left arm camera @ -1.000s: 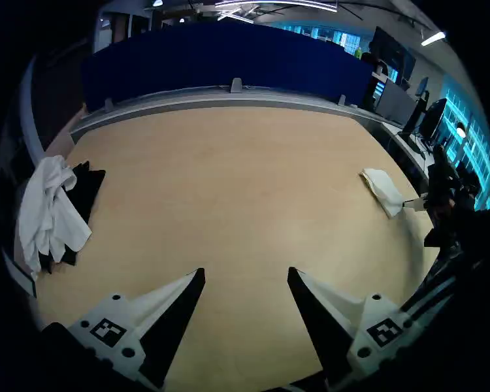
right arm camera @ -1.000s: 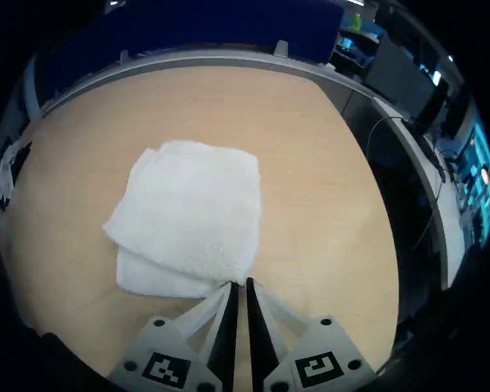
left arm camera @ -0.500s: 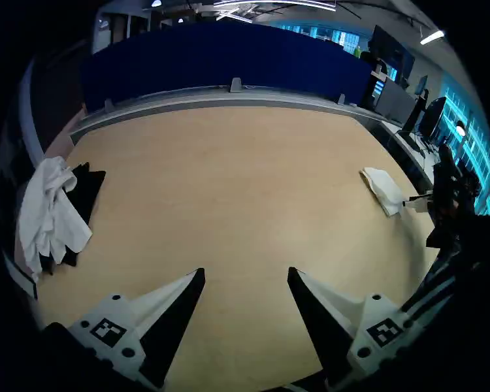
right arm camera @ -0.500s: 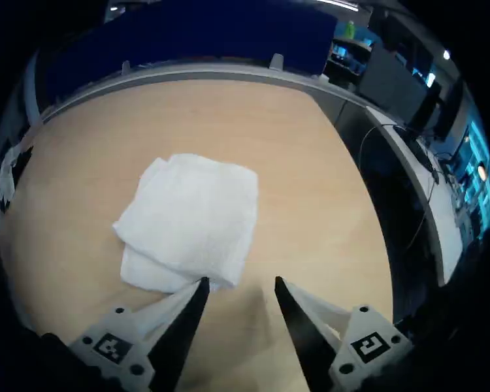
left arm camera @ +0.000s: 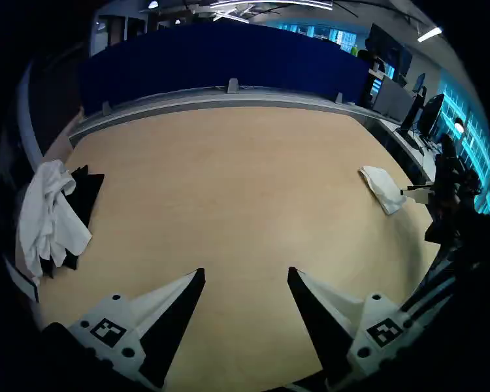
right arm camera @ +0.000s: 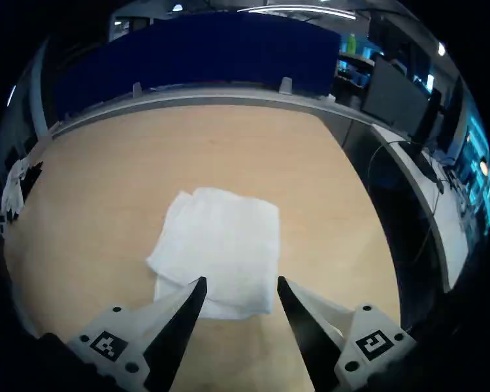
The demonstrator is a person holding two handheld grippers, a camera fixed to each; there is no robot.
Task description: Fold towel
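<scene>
A white towel point(right arm camera: 219, 245), folded into a thick square, lies flat on the light wooden table point(right arm camera: 179, 150). My right gripper point(right arm camera: 240, 284) hangs open just above its near edge, holding nothing. In the left gripper view the same towel point(left arm camera: 383, 188) lies small at the far right, with the right gripper point(left arm camera: 416, 193) and the hand holding it beside it. My left gripper point(left arm camera: 245, 274) stands open over bare wood, well away from the towel.
A heap of white and black cloths point(left arm camera: 54, 215) sits at the table's left edge. A blue partition point(left arm camera: 225, 59) runs along the far side. Desks with monitors point(right arm camera: 402, 98) stand beyond the right edge, where the table drops off.
My right gripper was shut on the towel's near edge; it opened, let the towel go and lifted back. The left gripper stayed still.
</scene>
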